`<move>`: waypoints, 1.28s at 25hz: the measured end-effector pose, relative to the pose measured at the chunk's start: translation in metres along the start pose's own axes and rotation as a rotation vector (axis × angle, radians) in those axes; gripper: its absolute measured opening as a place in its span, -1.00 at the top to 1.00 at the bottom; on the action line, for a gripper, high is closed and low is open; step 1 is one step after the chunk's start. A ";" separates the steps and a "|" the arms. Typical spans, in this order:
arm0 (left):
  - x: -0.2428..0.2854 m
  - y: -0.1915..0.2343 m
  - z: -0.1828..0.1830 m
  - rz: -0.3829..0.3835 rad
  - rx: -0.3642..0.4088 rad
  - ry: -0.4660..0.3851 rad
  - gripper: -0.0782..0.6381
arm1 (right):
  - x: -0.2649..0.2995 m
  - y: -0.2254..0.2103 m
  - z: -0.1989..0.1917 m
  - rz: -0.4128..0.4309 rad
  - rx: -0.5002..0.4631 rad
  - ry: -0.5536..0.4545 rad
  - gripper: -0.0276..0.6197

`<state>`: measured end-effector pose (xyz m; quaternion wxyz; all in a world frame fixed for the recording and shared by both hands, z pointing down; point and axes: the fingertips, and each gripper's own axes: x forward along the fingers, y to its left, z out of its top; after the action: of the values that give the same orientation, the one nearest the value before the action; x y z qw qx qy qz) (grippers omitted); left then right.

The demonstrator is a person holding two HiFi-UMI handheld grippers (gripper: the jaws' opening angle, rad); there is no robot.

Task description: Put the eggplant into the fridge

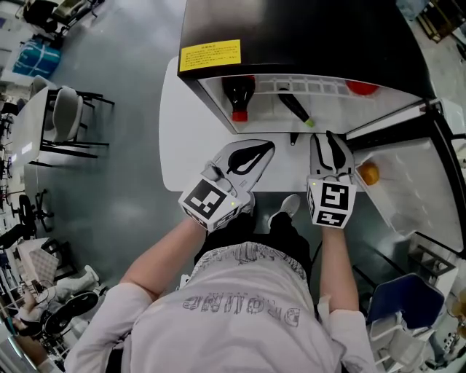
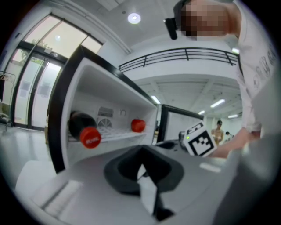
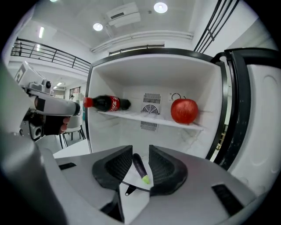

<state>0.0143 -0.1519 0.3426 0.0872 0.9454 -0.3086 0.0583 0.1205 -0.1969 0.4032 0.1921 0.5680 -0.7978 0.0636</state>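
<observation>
Eggplant (image 3: 140,168) on fridge (image 3: 123,79) floor, bottle (image 3: 105,103) left and apple (image 3: 184,110) right on shelf (image 3: 131,115) above

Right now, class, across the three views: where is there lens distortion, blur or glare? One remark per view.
Head view: sharp, but the wide lens bows the edges of the fridge. Left gripper view: fisheye, soft throughout, the cola bottle blurred, the windows washed out. Right gripper view: fisheye, yet the eggplant is crisp; ceiling lights glare.
</observation>
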 end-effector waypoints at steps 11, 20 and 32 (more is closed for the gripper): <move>-0.008 -0.007 0.009 -0.005 0.009 -0.019 0.76 | -0.035 0.021 0.040 0.053 -0.005 -0.088 0.65; -0.015 -0.008 0.014 -0.011 0.013 -0.032 0.76 | -0.051 0.031 0.048 0.054 -0.011 -0.114 0.73; -0.024 -0.004 0.021 -0.015 0.011 -0.052 0.76 | -0.064 0.037 0.059 0.052 -0.005 -0.132 0.80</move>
<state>-0.0012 -0.1395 0.3175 0.0745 0.9494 -0.3033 0.0347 0.0904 -0.1467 0.3289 0.1389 0.5497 -0.8233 0.0288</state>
